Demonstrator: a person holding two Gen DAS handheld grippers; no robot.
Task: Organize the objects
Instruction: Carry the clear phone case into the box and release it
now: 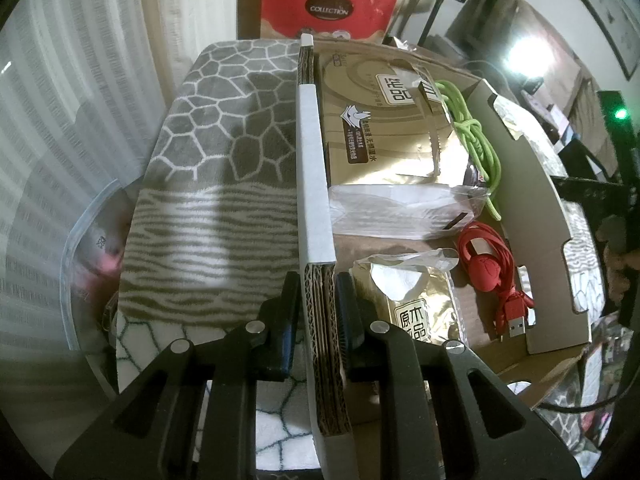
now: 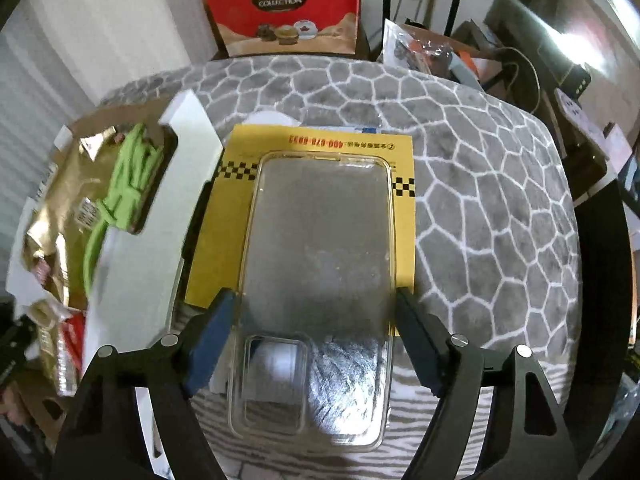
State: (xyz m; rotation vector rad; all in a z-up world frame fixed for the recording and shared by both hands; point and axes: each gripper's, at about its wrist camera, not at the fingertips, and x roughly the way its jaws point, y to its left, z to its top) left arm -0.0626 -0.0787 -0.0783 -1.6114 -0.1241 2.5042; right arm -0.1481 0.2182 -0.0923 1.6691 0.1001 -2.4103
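From the left wrist view, the left claw [image 1: 316, 312] is clamped narrow on the thick corrugated wall of a cardboard box [image 1: 314, 168], its blue pads pressed to either side of the white-edged flap. Inside the box lie a gold tissue pack [image 1: 384, 128], a coiled green cable [image 1: 476, 140] toward the far side, a red cable [image 1: 496, 276] with its USB plug nearer, and a smaller gold packet [image 1: 420, 308] close to the claw. The box sits on a grey patterned cloth [image 1: 224, 136] covering the surface

From the right wrist view, the right claw [image 2: 316, 320] stands wide, one pad at each long edge of a clear phone case [image 2: 320, 272]; whether the pads actually press it I cannot tell. The case lies flat, partly over a yellow card [image 2: 224, 220] and partly on the cloth, just beside the box's white wall [image 2: 160, 216]. A red gift box [image 2: 280, 4] stands beyond the surface
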